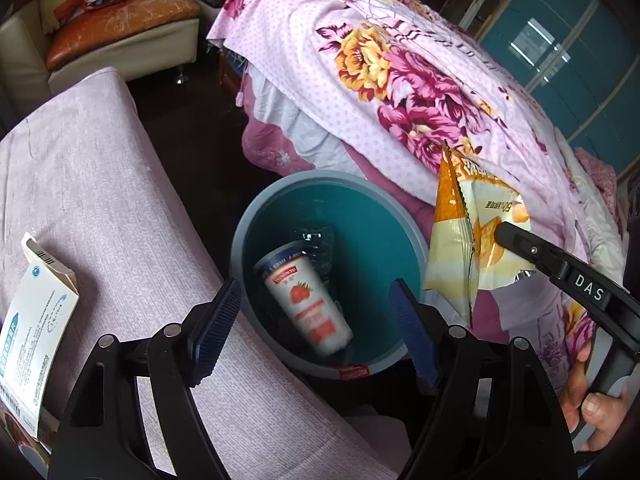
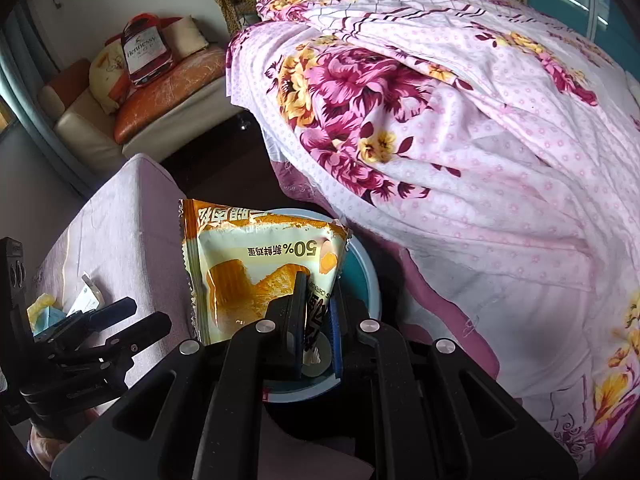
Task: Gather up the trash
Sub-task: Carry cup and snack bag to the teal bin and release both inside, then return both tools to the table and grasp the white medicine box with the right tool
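Observation:
A round teal trash bin (image 1: pixel 400 216) with a grey rim stands on the floor between a table and a bed. Inside lie a white strawberry yogurt cup (image 1: pixel 308 300) and a clear plastic bottle (image 1: pixel 318 240). My left gripper (image 1: pixel 316 320) is open and empty, its blue pads just above the bin's near rim. My right gripper (image 2: pixel 318 312) is shut on an orange and cream snack wrapper (image 2: pixel 256 268), held upright over the bin (image 2: pixel 366 280). In the left wrist view the wrapper (image 1: pixel 460 240) hangs at the bin's right rim.
A table with a pale pink cloth (image 1: pixel 100 200) is left of the bin, with a white and blue paper box (image 1: pixel 36 320) on it. A floral quilt (image 1: pixel 400 80) covers the bed at right. A sofa (image 1: pixel 120 28) stands far back.

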Demonstrator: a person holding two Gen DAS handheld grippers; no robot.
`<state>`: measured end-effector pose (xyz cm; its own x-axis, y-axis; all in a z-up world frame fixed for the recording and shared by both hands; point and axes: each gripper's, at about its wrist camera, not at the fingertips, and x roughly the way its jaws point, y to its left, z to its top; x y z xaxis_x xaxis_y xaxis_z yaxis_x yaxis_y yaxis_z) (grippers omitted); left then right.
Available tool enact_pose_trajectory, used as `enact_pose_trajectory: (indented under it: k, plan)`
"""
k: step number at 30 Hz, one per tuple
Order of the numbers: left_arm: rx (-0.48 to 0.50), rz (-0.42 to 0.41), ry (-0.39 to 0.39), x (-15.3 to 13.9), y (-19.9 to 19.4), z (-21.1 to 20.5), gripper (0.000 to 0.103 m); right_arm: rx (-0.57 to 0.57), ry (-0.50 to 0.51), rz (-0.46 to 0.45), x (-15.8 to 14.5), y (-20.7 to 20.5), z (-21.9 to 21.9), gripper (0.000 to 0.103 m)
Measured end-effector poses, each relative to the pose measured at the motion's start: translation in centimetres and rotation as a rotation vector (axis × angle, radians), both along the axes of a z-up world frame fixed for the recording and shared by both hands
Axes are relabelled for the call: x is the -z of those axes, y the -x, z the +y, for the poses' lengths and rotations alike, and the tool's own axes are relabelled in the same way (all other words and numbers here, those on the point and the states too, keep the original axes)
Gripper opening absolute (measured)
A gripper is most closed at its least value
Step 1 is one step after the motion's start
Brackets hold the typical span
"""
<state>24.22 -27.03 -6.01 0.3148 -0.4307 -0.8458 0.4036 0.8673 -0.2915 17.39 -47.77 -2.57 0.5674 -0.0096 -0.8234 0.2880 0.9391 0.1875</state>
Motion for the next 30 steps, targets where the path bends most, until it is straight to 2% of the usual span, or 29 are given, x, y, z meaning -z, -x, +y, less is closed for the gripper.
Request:
enact_pose_trajectory:
  k: [9, 12, 14, 17, 20, 23, 25, 30]
  plan:
    - [-0.023, 0.002, 0.021, -0.6, 1.2, 2.1, 0.078, -0.030, 0.016, 0.020, 0.4, -0.8, 1.4, 0.010]
    - [-0.028, -0.006, 0.028, -1.0, 1.7, 2.8, 0.082, -0.045, 0.021, 0.038, 0.7, -1.3, 2.1, 0.011]
    - [-0.037, -0.017, 0.033, -1.4, 2.1, 3.4, 0.088, -0.055, 0.022, 0.047, 1.0, -1.6, 2.5, 0.012]
    - [-0.045, -0.028, 0.043, -1.9, 2.5, 4.1, 0.088, -0.081, 0.022, 0.066, 1.4, -2.2, 3.4, 0.022]
    - [-0.055, -0.034, 0.055, -2.3, 2.8, 5.1, 0.089, -0.099, 0.018, 0.080, 1.7, -2.8, 4.2, 0.025]
    - [-0.074, -0.038, 0.062, -2.6, 3.1, 6.4, 0.089, -0.104, 0.011, 0.087, 1.9, -3.1, 4.8, 0.039]
    - [-0.084, -0.034, 0.068, -2.6, 3.3, 7.0, 0.090, -0.101, 0.009, 0.086, 1.8, -3.0, 5.2, 0.052]
    - [-0.106, -0.021, 0.076, -2.4, 3.9, 8.5, 0.090, -0.099, 0.020, 0.088, 1.1, -2.5, 5.8, 0.068]
